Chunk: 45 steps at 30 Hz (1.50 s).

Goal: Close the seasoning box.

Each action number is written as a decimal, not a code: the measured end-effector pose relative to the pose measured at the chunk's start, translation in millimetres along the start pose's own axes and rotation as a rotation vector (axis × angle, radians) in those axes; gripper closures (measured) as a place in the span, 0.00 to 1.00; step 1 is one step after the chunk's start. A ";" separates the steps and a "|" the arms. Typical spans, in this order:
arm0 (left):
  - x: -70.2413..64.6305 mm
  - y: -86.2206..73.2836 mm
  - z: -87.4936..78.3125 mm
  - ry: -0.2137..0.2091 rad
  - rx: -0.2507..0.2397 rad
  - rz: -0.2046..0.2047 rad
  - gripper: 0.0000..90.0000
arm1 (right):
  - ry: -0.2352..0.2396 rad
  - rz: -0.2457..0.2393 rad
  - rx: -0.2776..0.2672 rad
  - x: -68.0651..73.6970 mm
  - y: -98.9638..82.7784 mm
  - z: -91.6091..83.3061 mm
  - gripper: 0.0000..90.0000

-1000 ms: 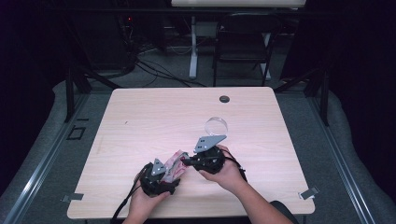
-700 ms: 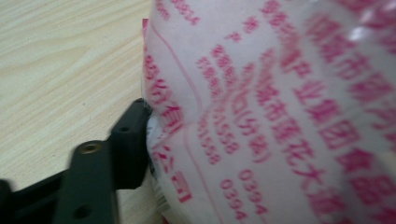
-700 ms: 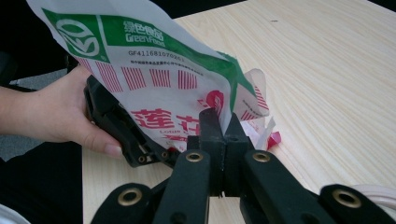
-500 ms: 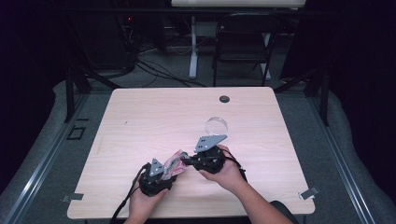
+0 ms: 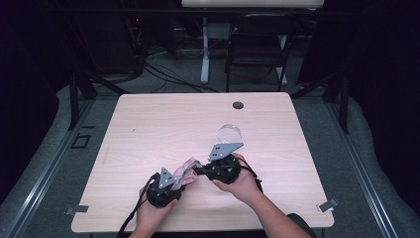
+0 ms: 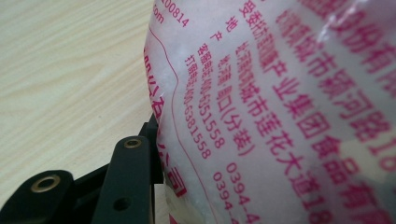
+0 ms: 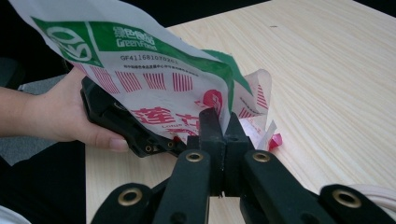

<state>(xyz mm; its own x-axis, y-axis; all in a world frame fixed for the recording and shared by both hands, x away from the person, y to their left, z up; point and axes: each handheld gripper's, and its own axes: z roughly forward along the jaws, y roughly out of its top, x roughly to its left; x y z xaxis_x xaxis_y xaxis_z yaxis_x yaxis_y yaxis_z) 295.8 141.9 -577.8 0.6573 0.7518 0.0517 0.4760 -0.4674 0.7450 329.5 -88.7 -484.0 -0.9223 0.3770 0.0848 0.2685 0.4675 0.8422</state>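
A clear plastic bag (image 5: 185, 168) with red and green print hangs between my two grippers near the table's front edge. My right gripper (image 7: 223, 126) is shut on the bag's (image 7: 154, 79) crumpled edge, which sticks up between its pads. The left gripper (image 5: 179, 177) sits low on the left, and its black body (image 7: 116, 121) shows behind the bag. Its jaws have just been closing with the bag (image 6: 280, 116) between them. One black finger (image 6: 133, 163) presses into the bag's side, while the other is hidden behind the bag.
A clear round glass piece (image 5: 230, 133) lies on the wooden table (image 5: 148, 124) just beyond the right gripper (image 5: 197, 169). A black grommet (image 5: 238, 105) sits near the far edge. A dark chair (image 5: 257, 49) and cables stand behind the table.
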 end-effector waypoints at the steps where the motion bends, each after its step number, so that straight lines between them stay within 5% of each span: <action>1: -0.3 2.6 -2.8 0.008 0.001 0.017 0.65 | 0.006 0.010 -0.017 -0.7 -0.1 -1.7 1.00; 10: 2.1 11.8 -14.2 0.109 0.001 0.075 0.66 | -0.003 0.002 -0.039 0.6 -0.2 -7.7 0.98; 15: 7.3 19.7 -19.5 0.164 -0.013 0.107 0.66 | -0.032 -0.009 -0.060 3.2 -1.4 -15.4 0.87; 26: 6.5 33.9 -13.7 0.151 -0.029 0.149 0.66 | -0.092 -0.056 -0.092 3.7 -2.9 -36.5 0.64; 33: 9.0 43.6 -6.8 0.123 -0.047 0.144 0.66 | -0.128 -0.066 -0.092 -1.0 6.4 -49.1 0.65; 37: 10.6 46.6 -3.8 0.112 -0.048 0.140 0.66 | -0.123 -0.131 -0.024 -7.7 20.9 -51.8 0.65; 45: 12.4 48.4 -0.4 0.118 -0.044 0.135 0.66 | -0.147 -0.195 -0.026 -15.6 26.2 -59.1 0.61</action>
<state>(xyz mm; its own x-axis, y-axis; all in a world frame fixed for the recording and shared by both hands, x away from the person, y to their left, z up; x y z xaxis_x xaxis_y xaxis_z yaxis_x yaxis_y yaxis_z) 326.8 128.8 -540.9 0.6391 0.7342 0.2291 0.3602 -0.5489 0.7543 334.5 -129.6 -431.8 -0.9051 0.3948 -0.1579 0.0802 0.5232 0.8484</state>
